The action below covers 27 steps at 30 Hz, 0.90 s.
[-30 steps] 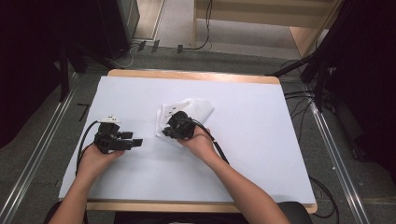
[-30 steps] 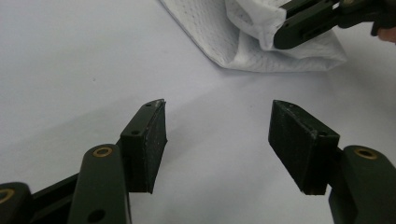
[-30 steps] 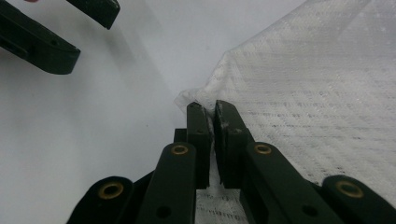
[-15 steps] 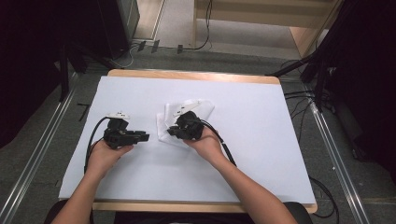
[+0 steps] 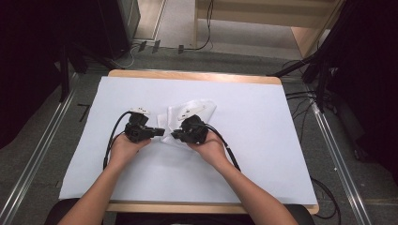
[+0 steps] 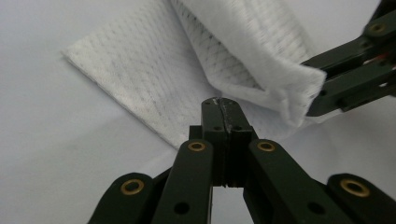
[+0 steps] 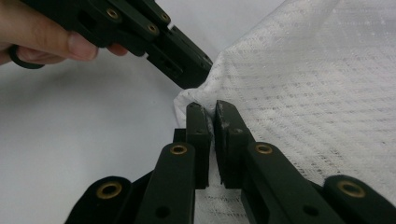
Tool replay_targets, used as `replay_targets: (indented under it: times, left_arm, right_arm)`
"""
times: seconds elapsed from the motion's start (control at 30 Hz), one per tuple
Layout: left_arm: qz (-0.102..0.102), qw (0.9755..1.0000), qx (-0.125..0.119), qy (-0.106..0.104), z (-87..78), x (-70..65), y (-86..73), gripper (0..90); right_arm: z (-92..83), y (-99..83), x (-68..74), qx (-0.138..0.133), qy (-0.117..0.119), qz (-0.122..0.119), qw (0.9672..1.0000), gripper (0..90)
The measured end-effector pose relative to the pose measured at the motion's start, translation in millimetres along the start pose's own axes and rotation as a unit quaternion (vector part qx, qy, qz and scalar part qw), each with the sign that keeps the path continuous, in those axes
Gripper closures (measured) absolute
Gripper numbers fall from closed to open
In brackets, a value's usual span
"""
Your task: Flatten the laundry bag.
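Note:
A white woven cloth (image 5: 190, 111) lies crumpled on the white table cover, between and just beyond both grippers. My left gripper (image 5: 162, 132) points right at the cloth's near left edge. Its jaws have just been closing and now stand pressed together, pinching the cloth's (image 6: 140, 88) edge at their tips (image 6: 219, 101). My right gripper (image 5: 175, 135) points left and is shut on a raised fold of the cloth (image 7: 317, 93), which shows white between its jaws (image 7: 213, 109). In the right gripper view the left gripper (image 7: 201, 77) meets that same corner from the upper left. The two gripper tips nearly touch.
The white cover (image 5: 281, 159) spreads over a wooden table (image 5: 187, 75). Black cables (image 5: 110, 140) trail from both grippers toward the person. Metal rails (image 5: 37, 164) run along the floor on either side, and dark equipment stands at the left and right.
The left hand moved right toward the cloth and its jaws went from wide open to shut at the cloth's edge. The right hand shifted slightly right and stays shut on the cloth.

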<state>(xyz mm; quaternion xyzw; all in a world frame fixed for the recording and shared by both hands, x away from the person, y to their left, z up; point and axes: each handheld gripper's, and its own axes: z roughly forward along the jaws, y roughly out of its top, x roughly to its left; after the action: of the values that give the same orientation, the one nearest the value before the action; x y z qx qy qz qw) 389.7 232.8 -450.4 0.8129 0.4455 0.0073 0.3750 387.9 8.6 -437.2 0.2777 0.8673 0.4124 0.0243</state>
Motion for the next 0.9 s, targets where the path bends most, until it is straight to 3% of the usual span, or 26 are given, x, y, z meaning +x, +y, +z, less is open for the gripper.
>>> replay_targets:
  times: [0.4,0.9]
  left_arm:
    - [0.026,0.9995,0.017,0.008,13.3,-1.0,-0.6,90.0]
    - [0.028,0.9994,0.017,0.012,13.6,-1.8,-0.8,90.0]
  right_arm:
    - [-13.8,-6.6,-4.0,-0.01,-0.007,0.01,0.9999,86.1]
    - [-43.3,-18.3,-11.7,-0.026,-0.024,0.028,0.999,86.3]
